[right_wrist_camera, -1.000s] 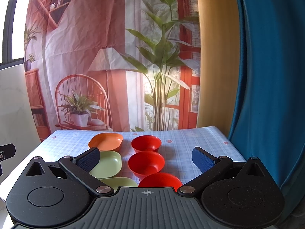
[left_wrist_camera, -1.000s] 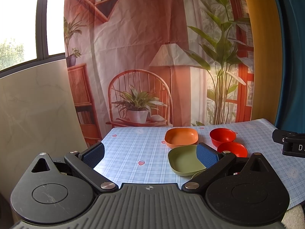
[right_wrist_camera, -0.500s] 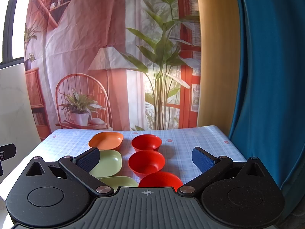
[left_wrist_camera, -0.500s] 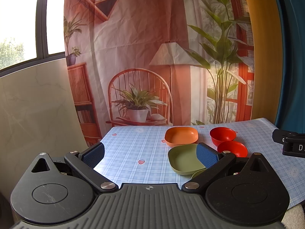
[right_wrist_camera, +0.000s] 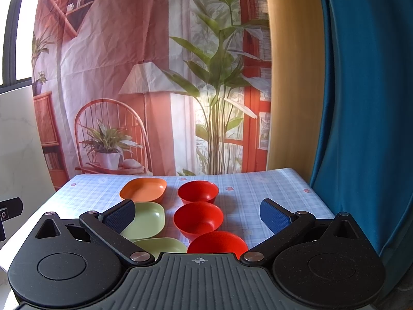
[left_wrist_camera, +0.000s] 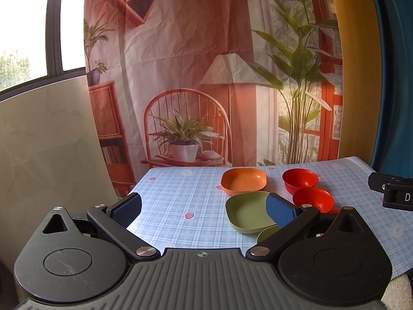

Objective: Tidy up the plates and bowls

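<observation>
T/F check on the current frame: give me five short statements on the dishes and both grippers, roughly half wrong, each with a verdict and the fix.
1. Three red bowls stand in a column on the table. True.
2. The orange plate is the plate nearest the camera. False: it is the farthest plate, with the two green plates in front of it.
3. The right gripper is shut on a red bowl. False: its fingers are spread wide and hold nothing.
4. The left gripper is open and empty. True.
5. The bowls are stacked inside one another. False: each one sits separately on the checked cloth.
</observation>
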The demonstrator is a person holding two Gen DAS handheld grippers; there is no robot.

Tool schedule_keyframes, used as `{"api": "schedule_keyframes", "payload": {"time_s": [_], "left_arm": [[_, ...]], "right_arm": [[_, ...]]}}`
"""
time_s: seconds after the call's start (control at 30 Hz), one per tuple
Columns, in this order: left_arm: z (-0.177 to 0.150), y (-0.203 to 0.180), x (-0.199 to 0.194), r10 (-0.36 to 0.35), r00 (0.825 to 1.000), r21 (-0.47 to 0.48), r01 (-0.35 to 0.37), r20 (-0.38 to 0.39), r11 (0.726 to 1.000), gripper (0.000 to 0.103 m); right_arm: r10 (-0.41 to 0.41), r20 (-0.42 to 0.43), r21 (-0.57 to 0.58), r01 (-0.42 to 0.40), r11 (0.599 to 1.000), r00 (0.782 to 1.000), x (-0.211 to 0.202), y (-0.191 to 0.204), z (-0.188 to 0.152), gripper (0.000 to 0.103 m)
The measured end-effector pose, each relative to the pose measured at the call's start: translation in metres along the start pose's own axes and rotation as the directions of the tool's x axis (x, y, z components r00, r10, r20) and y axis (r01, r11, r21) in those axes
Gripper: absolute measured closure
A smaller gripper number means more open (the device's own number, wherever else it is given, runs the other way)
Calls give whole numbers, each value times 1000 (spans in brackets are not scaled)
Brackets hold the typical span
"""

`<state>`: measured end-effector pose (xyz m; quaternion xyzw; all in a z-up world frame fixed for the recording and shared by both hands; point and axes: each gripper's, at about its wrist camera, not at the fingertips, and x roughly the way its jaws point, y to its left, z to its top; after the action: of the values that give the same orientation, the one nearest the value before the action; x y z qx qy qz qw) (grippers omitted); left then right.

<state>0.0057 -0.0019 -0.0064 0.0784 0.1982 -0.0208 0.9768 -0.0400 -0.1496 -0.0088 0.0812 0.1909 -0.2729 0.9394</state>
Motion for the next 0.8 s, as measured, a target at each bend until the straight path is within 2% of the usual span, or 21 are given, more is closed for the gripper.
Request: {"api": "schedule_keyframes", "payload": {"time_s": [0.27, 0.43, 0.6, 0.8], "left_arm": [[2, 7, 13, -23, 1000, -41, 22, -21, 999, 0], [4, 6, 15, -32, 999, -64, 34, 30, 997, 0], [5, 1, 21, -25, 998, -64, 29, 60, 998, 0], [1, 3, 40, -29, 998, -119, 35, 49, 992, 0]], "right_arm": [[33, 12, 15, -34, 999, 999, 0, -1, -5, 0], [66, 3, 70, -66, 995, 998, 12, -11, -15, 0], [45, 2, 60, -45, 997, 999, 22, -17, -15, 0], [30, -20, 58, -28, 998, 999, 37, -20, -14, 0]]}}
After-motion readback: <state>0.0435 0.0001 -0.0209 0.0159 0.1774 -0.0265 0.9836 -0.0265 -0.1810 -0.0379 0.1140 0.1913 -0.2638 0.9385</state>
